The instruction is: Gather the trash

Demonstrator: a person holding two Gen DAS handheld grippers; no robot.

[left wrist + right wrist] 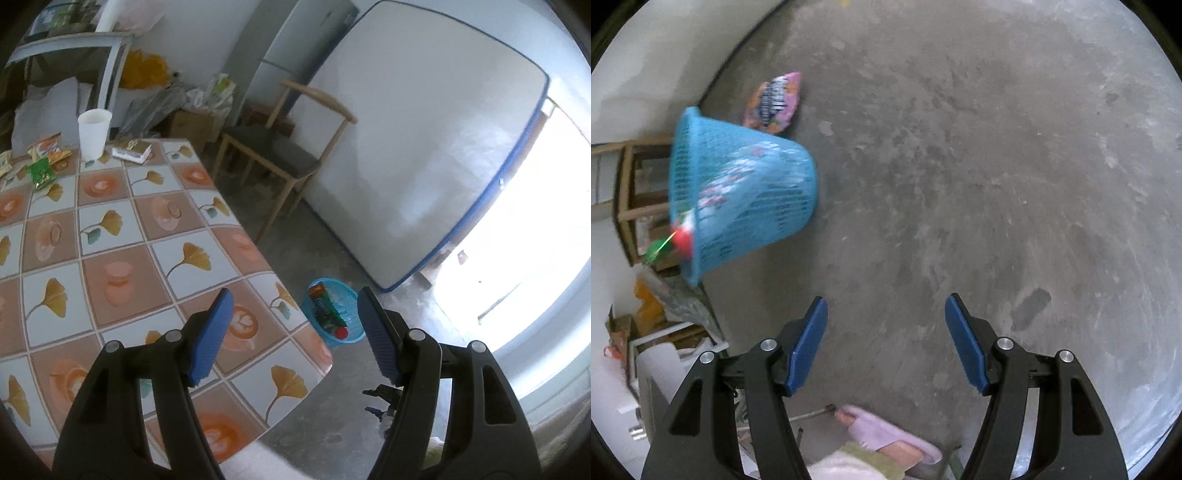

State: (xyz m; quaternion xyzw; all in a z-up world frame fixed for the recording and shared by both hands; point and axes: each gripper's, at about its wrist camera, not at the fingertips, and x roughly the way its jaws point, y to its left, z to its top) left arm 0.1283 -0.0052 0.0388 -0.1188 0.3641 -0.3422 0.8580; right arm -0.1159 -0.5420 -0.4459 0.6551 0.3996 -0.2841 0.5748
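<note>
Trash is lying in two places. Left wrist view: wrappers [44,162] are sitting beside a white cup [93,133] at the far end of the table [122,236]; the blue basket [334,314] is standing on the floor past the near corner, holding a bottle, long axis running away, red cap nearest; left gripper [295,332] is hanging open, empty. Right wrist view: right gripper [885,341] is gaping, empty, over bare floor; a pink snack bag [774,103] is lying flat just behind the basket [738,192], long axis pointing up-frame. Risk: reaching for it could be knocking the basket over.
</note>
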